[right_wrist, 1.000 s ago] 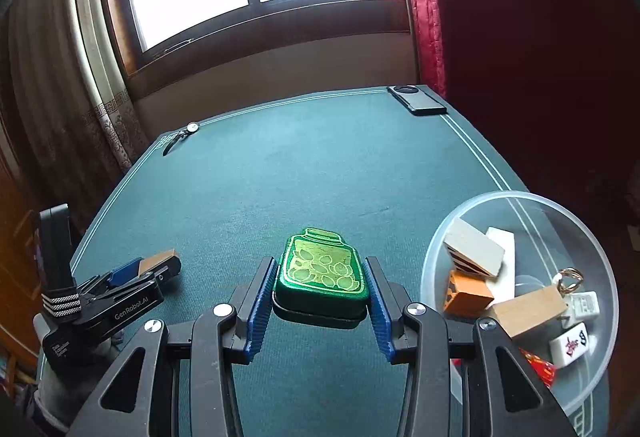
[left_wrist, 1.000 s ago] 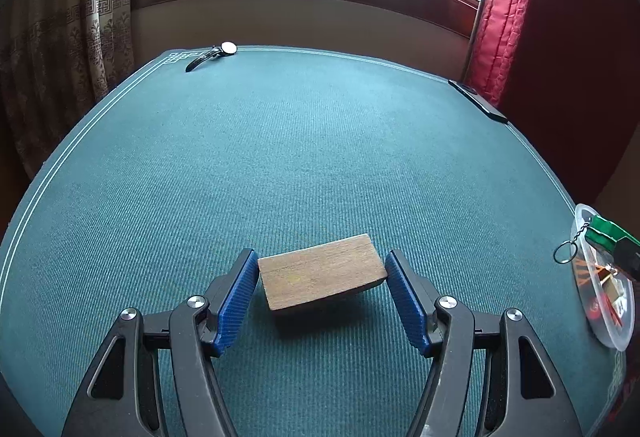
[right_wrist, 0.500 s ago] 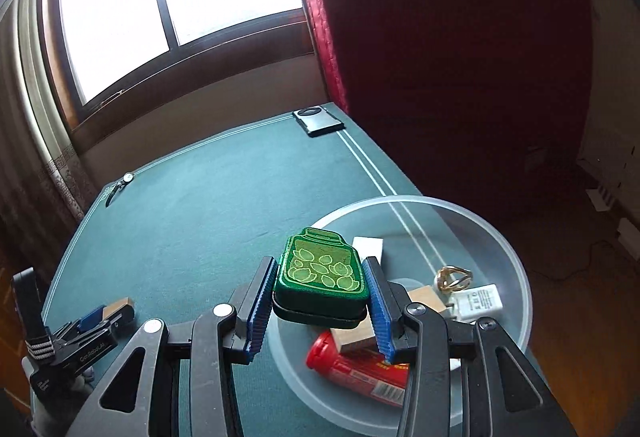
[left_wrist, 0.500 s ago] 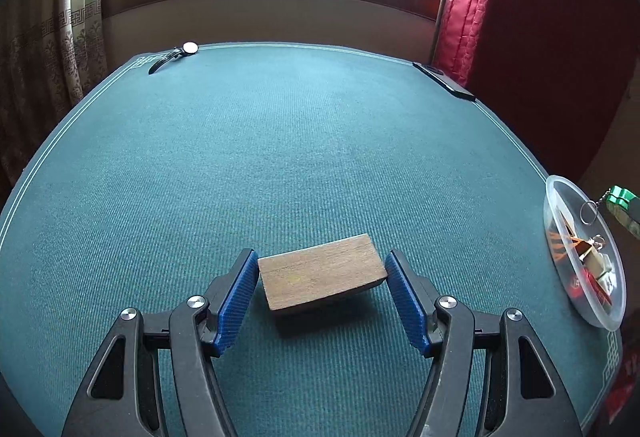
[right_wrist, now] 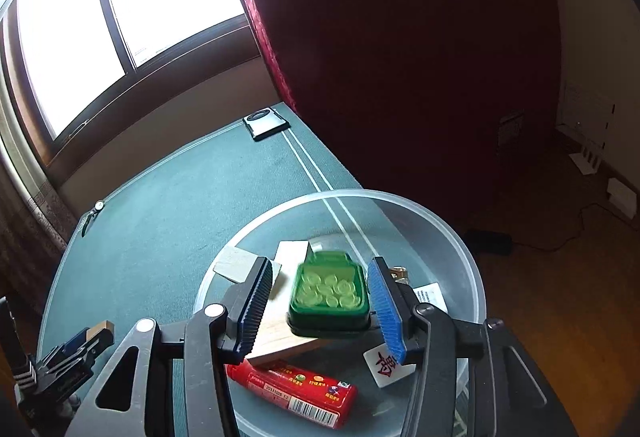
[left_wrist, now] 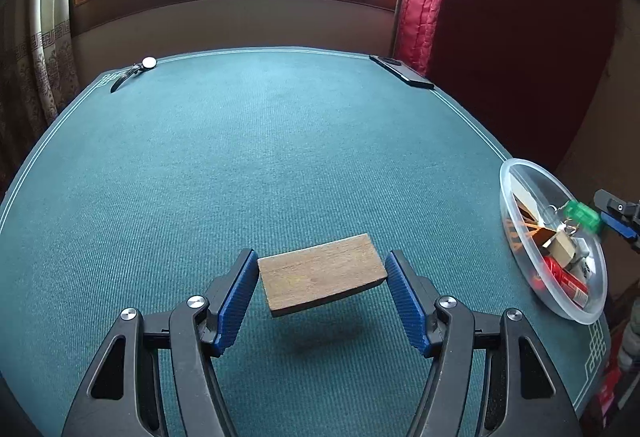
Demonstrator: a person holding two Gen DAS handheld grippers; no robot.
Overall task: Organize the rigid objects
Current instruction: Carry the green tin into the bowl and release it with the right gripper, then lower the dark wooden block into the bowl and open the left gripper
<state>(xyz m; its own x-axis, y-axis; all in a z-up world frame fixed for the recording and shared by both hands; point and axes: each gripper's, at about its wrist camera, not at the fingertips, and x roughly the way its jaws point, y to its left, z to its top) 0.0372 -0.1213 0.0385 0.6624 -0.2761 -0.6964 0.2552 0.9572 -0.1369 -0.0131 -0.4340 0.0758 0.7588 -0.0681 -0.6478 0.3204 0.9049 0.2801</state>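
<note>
your left tongs [left_wrist: 322, 291] grip the wooden block [left_wrist: 321, 279] above the desk [left_wrist: 240, 165]. your right tongs [right_wrist: 320, 311] stand released over the clear bowl [right_wrist: 460, 237], the blurred green case [right_wrist: 329, 295] between them.

My right tool [right_wrist: 322, 307] hangs over the clear bowl [right_wrist: 452, 237], spread wide. The blurred green case [right_wrist: 328, 293] sits between its fingers, touching neither pad.

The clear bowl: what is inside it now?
In the bowl lie wooden blocks, a red tube, a mahjong tile and a green case. The case hides whatever lies beneath it.
</note>
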